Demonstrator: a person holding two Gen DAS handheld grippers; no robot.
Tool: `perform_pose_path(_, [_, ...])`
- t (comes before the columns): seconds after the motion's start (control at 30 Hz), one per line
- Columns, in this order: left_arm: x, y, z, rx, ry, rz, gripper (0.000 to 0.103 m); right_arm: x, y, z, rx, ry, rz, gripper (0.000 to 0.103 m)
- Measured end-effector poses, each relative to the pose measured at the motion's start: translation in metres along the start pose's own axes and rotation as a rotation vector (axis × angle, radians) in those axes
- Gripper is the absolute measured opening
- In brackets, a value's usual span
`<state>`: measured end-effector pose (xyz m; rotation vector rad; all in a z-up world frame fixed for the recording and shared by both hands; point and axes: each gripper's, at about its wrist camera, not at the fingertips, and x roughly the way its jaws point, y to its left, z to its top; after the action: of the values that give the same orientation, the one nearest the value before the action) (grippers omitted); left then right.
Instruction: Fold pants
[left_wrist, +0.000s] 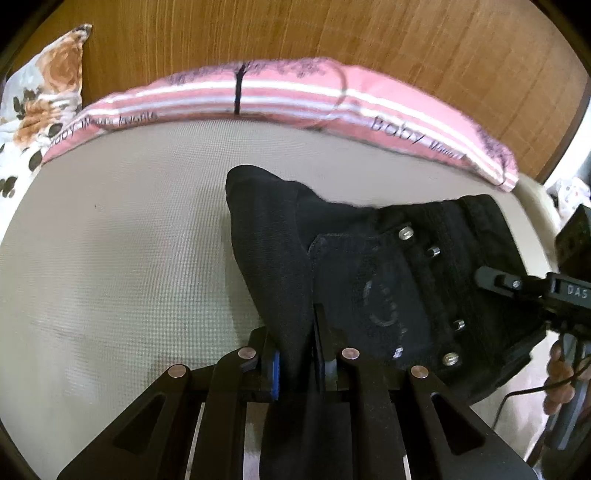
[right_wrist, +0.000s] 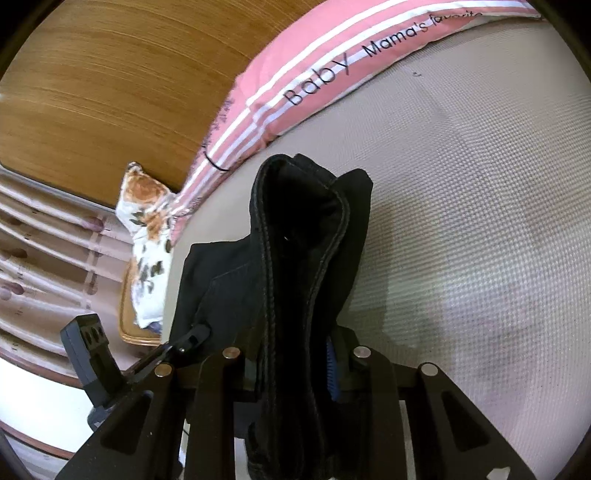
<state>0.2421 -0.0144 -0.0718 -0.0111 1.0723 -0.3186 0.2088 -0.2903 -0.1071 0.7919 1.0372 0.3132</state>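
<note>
The black pants (left_wrist: 373, 277) hang bunched between both grippers, above the beige mattress (left_wrist: 122, 266). In the left wrist view my left gripper (left_wrist: 297, 363) is shut on a fold of the black cloth; a back pocket with metal rivets faces the camera. The right gripper (left_wrist: 517, 286) shows at the right edge, gripping the waistband side. In the right wrist view my right gripper (right_wrist: 295, 365) is shut on a thick stitched edge of the pants (right_wrist: 299, 236), which stand up in front of the lens. The left gripper (right_wrist: 184, 341) shows at the lower left, holding the cloth.
A pink striped pillow (left_wrist: 295, 96) lies along the wooden headboard (left_wrist: 295, 33). A floral pillow (left_wrist: 40, 99) sits at the far left corner. In the right wrist view a curtain (right_wrist: 40, 266) hangs beyond the bed's edge.
</note>
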Motion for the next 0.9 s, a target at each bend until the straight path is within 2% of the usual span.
perform_pose_path(0.07, [0.013,0.006,-0.006,0.002,0.023,0.013,0.025,0.005,-0.008,-0.001,-0.018,-0.003,-0.065,0.026])
perform_pose_path(0.13, [0.019,0.008,-0.012,-0.001,0.017,0.015,0.034,0.012,-0.013,-0.005,-0.055,0.003,-0.138,0.036])
perform_pose_path(0.17, [0.018,0.008,-0.014,0.006,0.000,0.022,0.035,0.013,-0.014,-0.006,-0.063,0.000,-0.151,0.039])
perform_pose_path(0.3, [0.016,0.007,-0.020,0.028,-0.020,0.063,0.052,0.011,-0.015,-0.011,-0.080,-0.028,-0.164,0.043])
perform_pose_path(0.5, [0.003,0.011,-0.042,0.020,-0.023,0.067,0.061,-0.003,-0.009,-0.033,-0.124,-0.029,-0.228,0.052])
perform_pose_path(0.73, [-0.009,0.018,-0.071,-0.023,-0.028,0.057,0.064,-0.027,-0.017,-0.067,-0.105,-0.062,-0.233,0.051])
perform_pose_path(0.9, [-0.018,0.011,-0.080,-0.012,-0.045,0.119,0.064,-0.026,-0.013,-0.073,-0.137,-0.096,-0.282,0.051])
